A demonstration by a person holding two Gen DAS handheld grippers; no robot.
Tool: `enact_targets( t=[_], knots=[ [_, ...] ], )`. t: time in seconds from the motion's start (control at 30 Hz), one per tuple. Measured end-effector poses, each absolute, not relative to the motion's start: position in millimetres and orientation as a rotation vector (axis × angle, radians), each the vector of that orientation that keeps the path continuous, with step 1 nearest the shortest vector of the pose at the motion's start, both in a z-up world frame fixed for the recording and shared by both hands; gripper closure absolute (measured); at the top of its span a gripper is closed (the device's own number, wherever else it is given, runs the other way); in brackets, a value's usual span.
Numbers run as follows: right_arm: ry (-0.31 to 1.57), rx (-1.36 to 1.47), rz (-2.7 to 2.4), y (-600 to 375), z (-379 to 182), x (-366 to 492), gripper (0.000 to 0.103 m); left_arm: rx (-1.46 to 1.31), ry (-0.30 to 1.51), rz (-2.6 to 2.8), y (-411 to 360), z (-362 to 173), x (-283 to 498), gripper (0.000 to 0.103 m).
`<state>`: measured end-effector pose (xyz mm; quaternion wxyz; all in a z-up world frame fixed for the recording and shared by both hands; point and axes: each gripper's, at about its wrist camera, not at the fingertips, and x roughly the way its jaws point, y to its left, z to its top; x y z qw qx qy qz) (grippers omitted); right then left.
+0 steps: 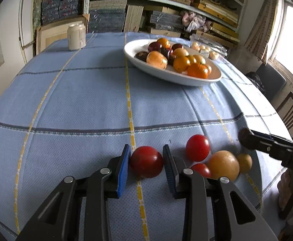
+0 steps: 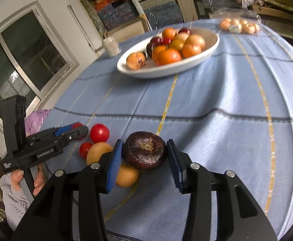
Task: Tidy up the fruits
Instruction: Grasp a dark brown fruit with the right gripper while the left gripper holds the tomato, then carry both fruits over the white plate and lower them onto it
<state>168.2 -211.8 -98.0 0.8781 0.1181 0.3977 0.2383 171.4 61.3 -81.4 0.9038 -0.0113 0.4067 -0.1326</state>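
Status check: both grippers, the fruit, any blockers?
Left gripper shut on red fruit. Right gripper shut on dark purple fruit. Four loose fruits on cloth beside them. Path to white bowl clear.

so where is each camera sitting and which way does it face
Left wrist: sits on the left hand-held gripper, facing across the table at the white bowl; its fingers clamp a red fruit.
Right wrist: sits on the right hand-held gripper, facing the same bowl; it holds a dark purple fruit; a hand shows.
Shared: bowl, loose fruit, each other's gripper.
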Motion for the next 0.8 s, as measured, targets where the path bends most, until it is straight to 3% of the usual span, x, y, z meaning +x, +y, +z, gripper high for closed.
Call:
enact_targets(
  t=[0.23,0.57,0.8],
  knots=[
    [0.788,0.282,0.466,-224.8,-78.0,178.8,0.059,0.039,0.789,-0.254,46.2,-57.7,183.4,0.072],
    [0.595,0.340,0.417,-249.0,14.3,237.0,0.059,0.059,0.710,-0.280,5.1,-1.4,251.5,0.073],
    [0.611,0.345,0.428,-249.8,-11.4,244.8,0.059,0.151,0.778,-0.238,33.7,-33.9,203.0,0.069]
  ],
)
